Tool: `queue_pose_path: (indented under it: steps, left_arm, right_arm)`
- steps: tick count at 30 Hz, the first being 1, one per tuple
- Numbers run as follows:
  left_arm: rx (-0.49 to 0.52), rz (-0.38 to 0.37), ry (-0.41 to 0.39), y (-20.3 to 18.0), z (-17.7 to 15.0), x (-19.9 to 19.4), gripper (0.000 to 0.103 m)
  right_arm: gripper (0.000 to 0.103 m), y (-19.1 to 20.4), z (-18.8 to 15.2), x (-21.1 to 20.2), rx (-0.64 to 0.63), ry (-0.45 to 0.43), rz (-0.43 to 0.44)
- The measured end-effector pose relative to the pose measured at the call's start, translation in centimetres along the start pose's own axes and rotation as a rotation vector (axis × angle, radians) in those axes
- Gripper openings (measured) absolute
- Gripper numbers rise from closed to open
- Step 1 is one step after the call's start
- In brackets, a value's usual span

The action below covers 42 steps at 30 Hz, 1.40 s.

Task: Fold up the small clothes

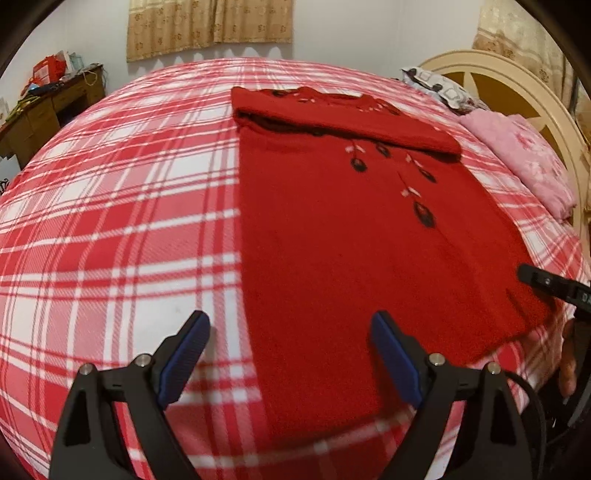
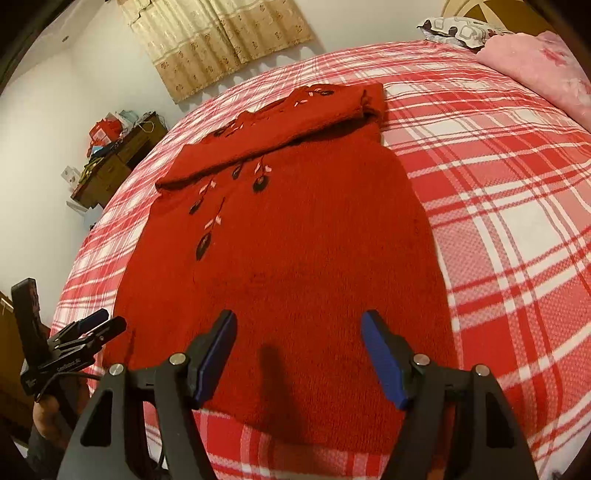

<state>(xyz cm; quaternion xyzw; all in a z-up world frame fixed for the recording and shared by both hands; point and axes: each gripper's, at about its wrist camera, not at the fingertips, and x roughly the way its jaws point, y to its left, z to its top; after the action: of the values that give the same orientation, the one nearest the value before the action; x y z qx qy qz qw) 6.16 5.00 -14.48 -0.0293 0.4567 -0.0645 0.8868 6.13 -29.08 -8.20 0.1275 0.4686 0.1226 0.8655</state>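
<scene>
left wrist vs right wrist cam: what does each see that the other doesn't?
Left wrist only: the left gripper close up, open, over the sweater's left edge; most of the cream headboard; bare plaid bedspread left of the sweater.

Right wrist only: the right gripper, open, above the hem; bedspread right of the sweater.

Both: red sweater with its top folded over, curtain, pink pillow, cluttered desk.

Inventory: 1 red knit garment w/ embroidered leaf trim; 2 grippers, left & right, both w/ jaws apart; 1 plaid bed cover; 1 pink blanket; 1 patterned pillow; 1 wooden desk; 1 curtain.
</scene>
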Motion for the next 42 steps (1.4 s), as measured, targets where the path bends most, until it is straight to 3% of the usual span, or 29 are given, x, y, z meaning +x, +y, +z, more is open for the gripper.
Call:
queue_pose_path:
  steps: [7,17,20,23,28,39,42]
  left_arm:
    - [-0.022,-0.079,0.023,0.1,-1.6,-0.7,0.078]
    - [-0.119,-0.229,0.009,1.1,-3.1,-1.2,0.074]
    - [-0.095,-0.223,0.005,0.2,-3.1,-1.1,0.066]
    - [-0.100,-0.204,0.002,0.4,-3.0,-0.8,0.054]
    - [-0.117,-0.184,-0.001,1.5,-3.0,-0.9,0.011]
    - [-0.121,-0.197,-0.023,1.9,-2.9,-1.0,0.011]
    - [-0.134,-0.190,-0.013,2.0,-3.1,-0.7,0.018]
  right_arm:
    - [0.071,0.5,-1.3,-0.6,-0.046,-0.004,-0.031]
    - [0.071,0.8,-2.5,-1.1,-0.060,-0.003,-0.030]
    - [0.071,0.8,-2.6,-1.2,-0.060,-0.003,-0.031]
    - [0.071,0.8,-2.7,-1.3,-0.062,-0.002,-0.028]
    - [0.071,0.1,-2.8,-2.8,-0.056,-0.015,-0.039]
    - [0.071,-3.4,-3.6,-5.9,0.000,-0.047,-0.132]
    - [0.071,-4.0,-3.8,-5.4,0.023,-0.037,-0.116]
